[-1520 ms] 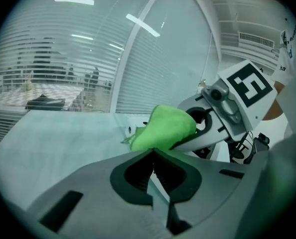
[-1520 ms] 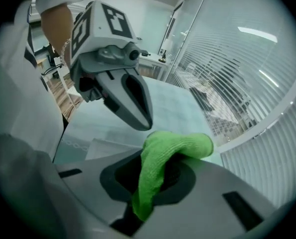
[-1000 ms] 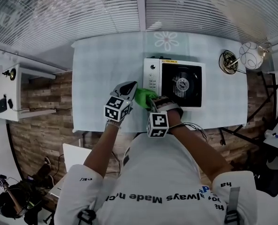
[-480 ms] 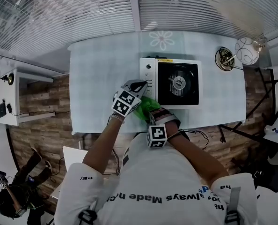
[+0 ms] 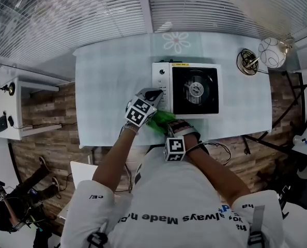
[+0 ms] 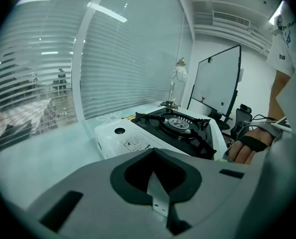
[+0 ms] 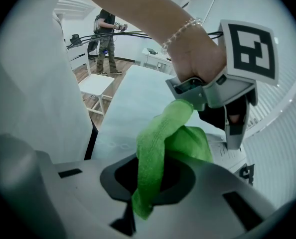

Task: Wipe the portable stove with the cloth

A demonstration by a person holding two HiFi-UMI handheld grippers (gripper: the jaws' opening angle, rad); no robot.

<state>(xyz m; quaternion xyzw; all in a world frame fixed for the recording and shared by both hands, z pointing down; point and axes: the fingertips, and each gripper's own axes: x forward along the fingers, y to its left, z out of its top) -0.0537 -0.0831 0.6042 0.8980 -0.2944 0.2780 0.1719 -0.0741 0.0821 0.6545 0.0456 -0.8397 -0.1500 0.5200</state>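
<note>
The portable stove (image 5: pixel 187 89) is white with a black burner top and sits mid-table; the left gripper view shows it (image 6: pixel 153 131) just ahead. My right gripper (image 5: pixel 174 138) is shut on a green cloth (image 5: pixel 161 120) at the stove's near-left corner, close to the table's front edge. In the right gripper view the cloth (image 7: pixel 158 143) rises out of the right gripper (image 7: pixel 150 176) up to the underside of the left gripper (image 7: pixel 235 131). My left gripper (image 5: pixel 143 105) hovers by the stove's control panel, jaws together with nothing between them (image 6: pixel 154 153).
A pale table (image 5: pixel 107 87) with a flower print (image 5: pixel 177 41) carries a round white ornament (image 5: pixel 272 53) and a wire coil (image 5: pixel 248 62) at the far right. Window blinds run behind. A white stool (image 7: pixel 95 86) and a standing person (image 7: pixel 107 39) are off to the left.
My right gripper has drawn the cloth back toward the table's front edge. The left gripper has shifted right, closer to the stove's control panel.
</note>
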